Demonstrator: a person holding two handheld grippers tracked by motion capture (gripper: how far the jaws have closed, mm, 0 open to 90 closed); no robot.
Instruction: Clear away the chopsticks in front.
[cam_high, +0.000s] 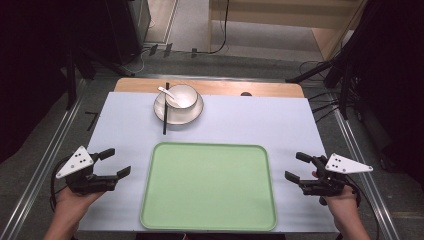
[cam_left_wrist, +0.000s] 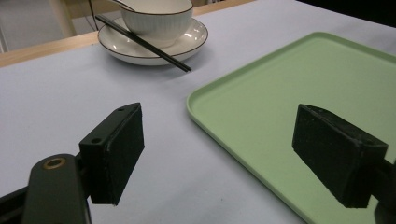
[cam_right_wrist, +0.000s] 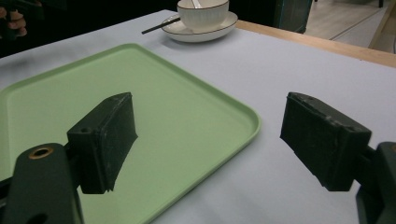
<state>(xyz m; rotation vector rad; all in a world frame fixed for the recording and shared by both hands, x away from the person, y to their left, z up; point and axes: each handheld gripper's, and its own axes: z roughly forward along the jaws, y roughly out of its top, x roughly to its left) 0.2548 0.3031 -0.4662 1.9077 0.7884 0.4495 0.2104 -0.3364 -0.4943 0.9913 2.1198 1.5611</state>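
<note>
Both grippers' fingers (cam_left_wrist: 119, 154) wide, empty

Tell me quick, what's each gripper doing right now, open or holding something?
Left gripper: open, holding nothing, left of the green tray.
Right gripper: open, holding nothing, right of the tray.

We hold two black grippers, the left gripper (cam_high: 114, 161) and the right gripper (cam_high: 295, 166), each with blocky flat-faced jaw pads, a brass-ringed screw hole, a grey three-cornered plate dotted with dark marks and a trailing black cable.
</note>
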